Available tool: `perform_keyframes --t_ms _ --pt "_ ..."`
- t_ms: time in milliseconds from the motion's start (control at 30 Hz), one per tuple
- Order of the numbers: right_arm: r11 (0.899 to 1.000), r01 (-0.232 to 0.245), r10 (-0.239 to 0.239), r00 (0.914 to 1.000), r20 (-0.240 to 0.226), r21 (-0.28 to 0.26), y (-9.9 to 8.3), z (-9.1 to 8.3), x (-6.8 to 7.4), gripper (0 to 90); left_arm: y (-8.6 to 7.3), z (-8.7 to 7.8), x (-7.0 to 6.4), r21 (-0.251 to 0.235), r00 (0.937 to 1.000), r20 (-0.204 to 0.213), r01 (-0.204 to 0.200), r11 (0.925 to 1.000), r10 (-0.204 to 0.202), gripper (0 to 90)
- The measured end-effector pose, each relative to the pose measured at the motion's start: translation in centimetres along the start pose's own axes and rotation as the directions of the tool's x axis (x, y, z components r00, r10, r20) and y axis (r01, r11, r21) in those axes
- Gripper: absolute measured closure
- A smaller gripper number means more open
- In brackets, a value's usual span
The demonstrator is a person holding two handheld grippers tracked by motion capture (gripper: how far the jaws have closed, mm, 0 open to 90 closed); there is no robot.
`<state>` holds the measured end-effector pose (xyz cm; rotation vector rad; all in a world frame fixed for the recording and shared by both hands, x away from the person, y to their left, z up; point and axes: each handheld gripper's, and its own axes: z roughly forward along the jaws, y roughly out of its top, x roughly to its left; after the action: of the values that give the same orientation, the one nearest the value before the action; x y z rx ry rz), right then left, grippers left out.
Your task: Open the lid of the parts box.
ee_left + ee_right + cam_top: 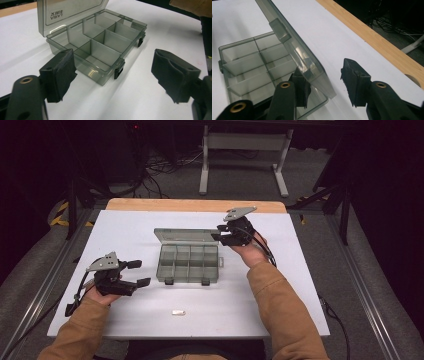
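Observation:
A smoky translucent compartment box (187,262) sits mid-table with its lid (185,236) raised at the back and its several compartments empty. My right gripper (218,233) is open at the lid's right end. In the right gripper view the lid's edge (294,47) runs between the jaws of my right gripper (324,72); one jaw is behind the lid, the other stands apart on the outside. My left gripper (140,273) hovers open left of the box, holding nothing. In the left gripper view my left gripper (113,65) faces the box (100,42) and its latches.
A small white piece (178,312) lies near the front edge of the white tabletop (280,285). A wooden strip (195,205) borders the far side. Beyond it are a stand's legs (242,160) and cables on the floor.

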<state>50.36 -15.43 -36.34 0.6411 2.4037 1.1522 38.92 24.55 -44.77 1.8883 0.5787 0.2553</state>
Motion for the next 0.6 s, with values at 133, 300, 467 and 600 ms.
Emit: perform_keyframes --t_ms 133,300,467,600 --pt "1.000 -0.002 0.002 1.0000 0.009 0.000 0.0 0.4 -0.4 59.8 -0.1 -0.1 0.0 -0.012 1.0000 0.003 0.004 0.9999 -0.004 14.5" --pt "1.000 -0.010 0.010 0.9999 0.014 0.000 0.0 0.8 -0.7 60.8 -0.2 -0.3 0.1 -0.026 1.0000 0.005 -0.001 0.9997 0.001 12.2" --pt "1.000 -0.018 0.018 0.9997 0.019 0.007 -0.2 1.5 -1.0 60.9 -0.2 -0.3 0.1 -0.030 1.0000 0.003 -0.004 0.9995 0.004 11.3" --pt "1.000 -0.025 0.025 0.9994 0.024 0.008 -0.3 2.0 -1.3 61.3 -0.2 -0.3 0.1 -0.030 1.0000 0.004 -0.004 0.9995 0.005 11.2"
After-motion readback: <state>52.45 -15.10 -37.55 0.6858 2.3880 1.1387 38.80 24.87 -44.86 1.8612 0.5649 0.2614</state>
